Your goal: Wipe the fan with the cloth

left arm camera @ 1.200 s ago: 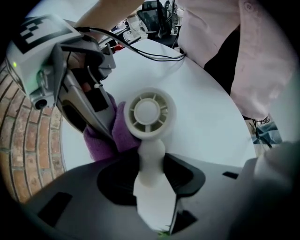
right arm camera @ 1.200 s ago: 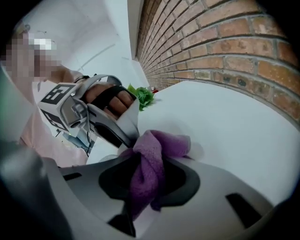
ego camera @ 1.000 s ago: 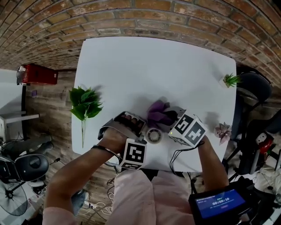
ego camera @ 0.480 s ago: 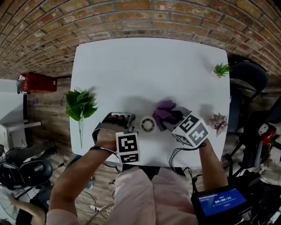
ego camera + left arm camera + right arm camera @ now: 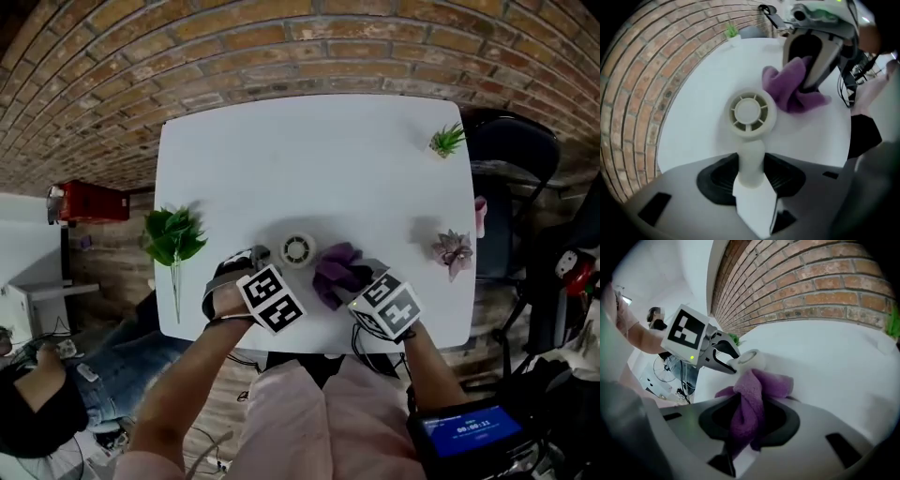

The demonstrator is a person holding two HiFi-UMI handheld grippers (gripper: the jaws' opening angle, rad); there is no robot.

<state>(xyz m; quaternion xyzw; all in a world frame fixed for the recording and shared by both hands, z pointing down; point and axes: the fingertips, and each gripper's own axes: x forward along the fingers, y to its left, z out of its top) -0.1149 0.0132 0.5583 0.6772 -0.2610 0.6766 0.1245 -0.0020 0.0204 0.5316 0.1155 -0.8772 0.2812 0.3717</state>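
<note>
On the table [image 5: 281, 150] below me, the fan [image 5: 298, 249] lies toward the near edge, its handle between the jaws of my left gripper [image 5: 751, 185]. The cloth [image 5: 336, 270] sits just to the fan's right, clamped in my right gripper [image 5: 743, 427]. A leafy sprig [image 5: 173, 232] lies at the left edge, a small plant [image 5: 446, 141] stands at the far right corner, and a second plant [image 5: 454, 251] sits at the right edge, well apart from the fan.
</note>
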